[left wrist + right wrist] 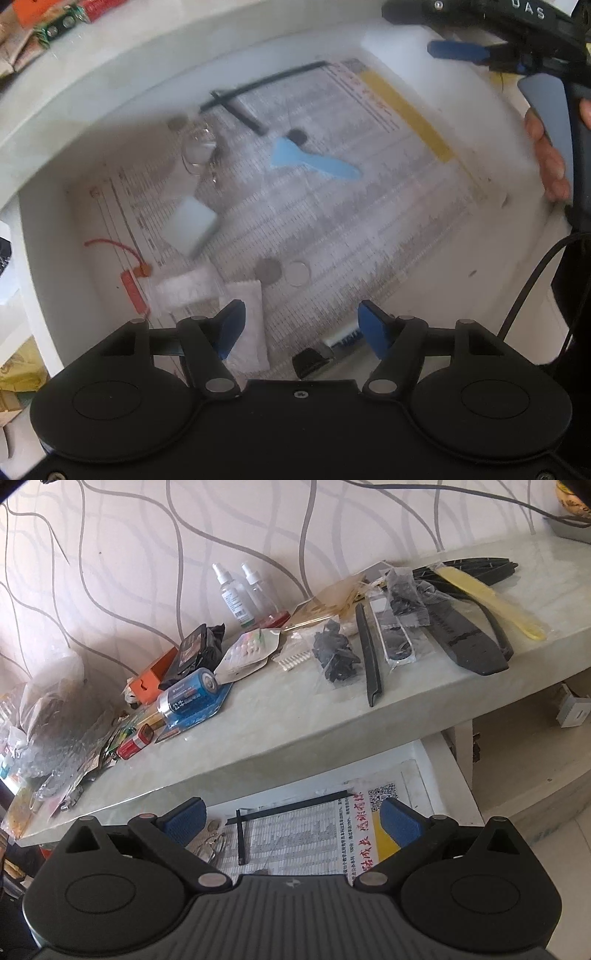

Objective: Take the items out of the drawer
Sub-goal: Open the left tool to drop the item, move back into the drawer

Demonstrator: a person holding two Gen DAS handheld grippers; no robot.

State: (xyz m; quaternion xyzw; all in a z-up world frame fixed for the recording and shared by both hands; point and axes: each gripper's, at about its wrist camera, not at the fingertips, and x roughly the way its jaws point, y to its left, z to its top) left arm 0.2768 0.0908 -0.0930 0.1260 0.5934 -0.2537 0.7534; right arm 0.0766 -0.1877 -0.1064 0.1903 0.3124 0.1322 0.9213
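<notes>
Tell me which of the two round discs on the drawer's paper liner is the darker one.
The grey disc, the left of the pair in the left wrist view. The disc touching its right side is pale, almost white. Both lie just ahead of the open left gripper.

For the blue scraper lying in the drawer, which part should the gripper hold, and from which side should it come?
Grip the blue scraper across its narrow handle, coming straight down from above. It lies flat on the paper liner, and the handle tapers, so the jaws span it more easily than the flared blade.

The tabletop (295, 716) is covered with two spray bottles (240, 590), a blue battery pack (192, 698), black strips (369, 653) and a yellow comb (491, 602). Below, the open drawer (74, 229) is lined with printed paper (332, 221), on which a blue scraper (314, 158), coins (284, 273) and white sachets (247, 325) are laid.
</notes>
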